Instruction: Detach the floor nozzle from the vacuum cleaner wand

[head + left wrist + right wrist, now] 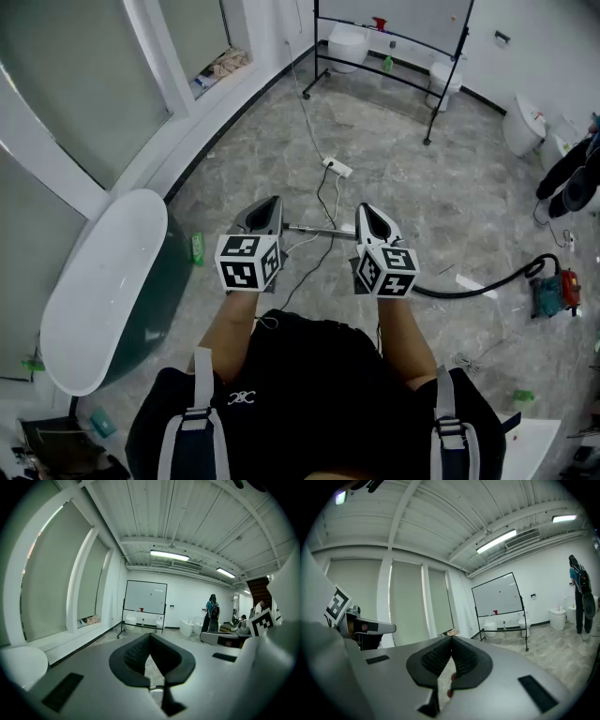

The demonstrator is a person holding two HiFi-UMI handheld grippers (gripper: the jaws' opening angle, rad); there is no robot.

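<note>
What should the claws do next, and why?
Probably dip both down toward the wand, which lies on the floor just ahead. The left claw and right claw are both shut, empty and held up, pointing out across the room. Neither is near enough to grab anything yet.

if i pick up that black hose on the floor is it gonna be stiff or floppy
Probably floppy: the black hose lies in a loose curve on the floor. It likely drags rather than lifts free, since one end runs to the vacuum cleaner. Round, so it may roll slightly.
</note>
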